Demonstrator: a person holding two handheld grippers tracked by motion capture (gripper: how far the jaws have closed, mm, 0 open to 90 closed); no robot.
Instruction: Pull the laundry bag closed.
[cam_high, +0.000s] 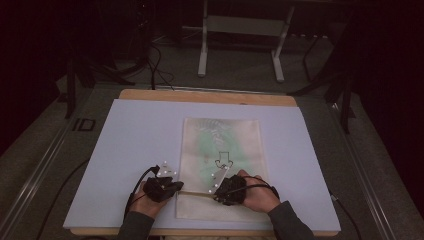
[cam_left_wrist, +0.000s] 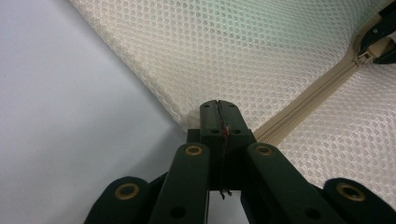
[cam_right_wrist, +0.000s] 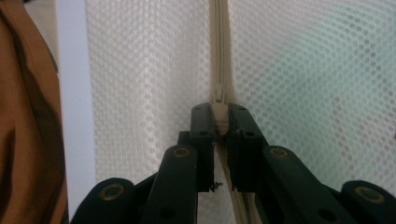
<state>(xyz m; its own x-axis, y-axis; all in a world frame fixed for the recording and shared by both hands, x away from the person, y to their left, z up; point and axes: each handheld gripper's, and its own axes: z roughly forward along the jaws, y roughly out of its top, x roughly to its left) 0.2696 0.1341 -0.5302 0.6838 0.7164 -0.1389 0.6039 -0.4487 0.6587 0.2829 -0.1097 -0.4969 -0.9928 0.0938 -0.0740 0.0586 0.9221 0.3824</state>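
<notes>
A cream mesh bag lies flat on a pale board covering the surface, near the person's edge. Something green shows through the mesh, too blurred to name, along with a dark printed mark. A zipper runs across the bag's near end. The left claw is pressed together on the bag's corner edge just beside the zipper's end; the fabric caught between its jaws is barely visible. The right claw is clamped on the zipper pull, whose lower part is hidden between the jaws. From above, both hands cover the claws and detail there is dim.
</notes>
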